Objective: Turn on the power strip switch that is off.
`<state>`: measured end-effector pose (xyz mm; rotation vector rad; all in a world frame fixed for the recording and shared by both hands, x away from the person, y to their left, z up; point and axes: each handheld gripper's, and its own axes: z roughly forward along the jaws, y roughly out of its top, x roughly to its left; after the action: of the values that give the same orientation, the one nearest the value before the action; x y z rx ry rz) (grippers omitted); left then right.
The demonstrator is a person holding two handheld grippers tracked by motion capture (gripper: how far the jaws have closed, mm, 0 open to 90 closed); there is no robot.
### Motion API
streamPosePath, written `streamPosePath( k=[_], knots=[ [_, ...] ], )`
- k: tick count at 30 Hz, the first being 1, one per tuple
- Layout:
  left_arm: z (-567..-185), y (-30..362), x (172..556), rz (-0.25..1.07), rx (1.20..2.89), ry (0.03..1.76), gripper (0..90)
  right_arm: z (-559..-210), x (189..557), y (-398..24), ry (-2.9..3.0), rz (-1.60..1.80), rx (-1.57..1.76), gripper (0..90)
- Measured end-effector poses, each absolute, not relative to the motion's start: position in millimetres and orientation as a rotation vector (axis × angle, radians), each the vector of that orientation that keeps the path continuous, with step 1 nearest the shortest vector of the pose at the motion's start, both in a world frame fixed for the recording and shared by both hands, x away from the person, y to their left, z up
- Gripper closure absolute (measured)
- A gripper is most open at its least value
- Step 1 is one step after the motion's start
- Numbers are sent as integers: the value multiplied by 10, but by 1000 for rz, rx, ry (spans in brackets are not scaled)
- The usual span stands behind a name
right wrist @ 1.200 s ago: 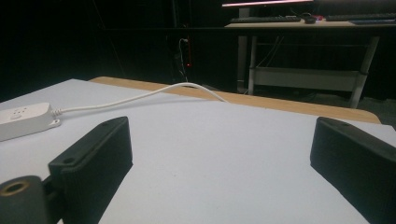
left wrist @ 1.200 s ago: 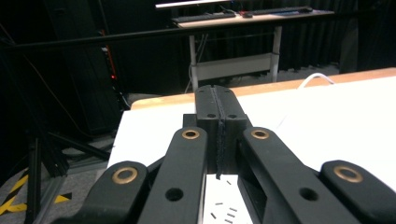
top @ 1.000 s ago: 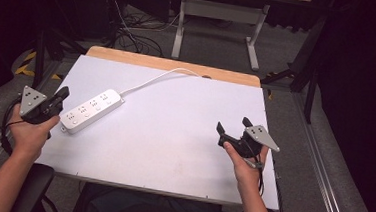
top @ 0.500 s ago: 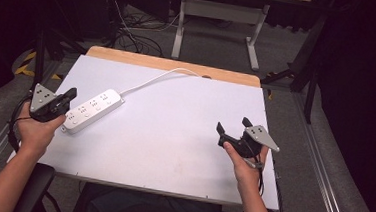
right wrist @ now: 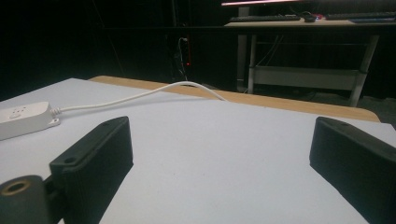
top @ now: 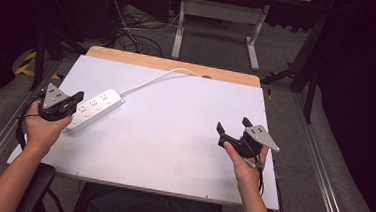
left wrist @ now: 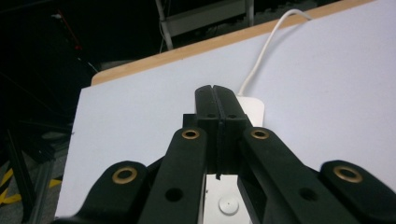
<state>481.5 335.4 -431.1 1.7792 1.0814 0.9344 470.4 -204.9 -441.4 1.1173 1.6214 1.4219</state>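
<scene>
At left of the frame, the left gripper (top: pixel 76 98) with closed jaws is over the power strip (top: pixel 95 109); the right gripper (top: pixel 232 130), lower right, has open jaws.

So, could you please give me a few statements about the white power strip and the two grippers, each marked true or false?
1. The left gripper has its jaws shut, above the white plastic power strip. True.
2. The right gripper is clamped on the strip's white cable. False: its jaws stand open over the bare white table top, far from the cable.
3. The cable runs off the table's far wooden edge. True.
4. A plug sits in one of the strip's sockets. False: the sockets visible look empty.
</scene>
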Motion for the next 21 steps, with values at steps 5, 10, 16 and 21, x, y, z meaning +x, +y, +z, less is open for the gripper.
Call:
streamPosePath(
  k=[5, 10, 16, 21],
  knots=[
    [-4342, 3353, 4849, 886, 1836, 1123, 900, -4416, 4704, -2047, 1625, 1422, 1118, 66],
    [-4381, 3360, 4906, 821, 1894, 1177, 900, -4416, 4703, -2045, 1627, 1422, 1120, 66],
    [-4408, 3360, 4966, 739, 1941, 1217, 900, -4418, 4705, -2049, 1626, 1422, 1118, 66],
    [-4439, 3331, 5013, 659, 2011, 1236, 900, -4419, 4704, -2044, 1630, 1418, 1119, 66]
  ],
)
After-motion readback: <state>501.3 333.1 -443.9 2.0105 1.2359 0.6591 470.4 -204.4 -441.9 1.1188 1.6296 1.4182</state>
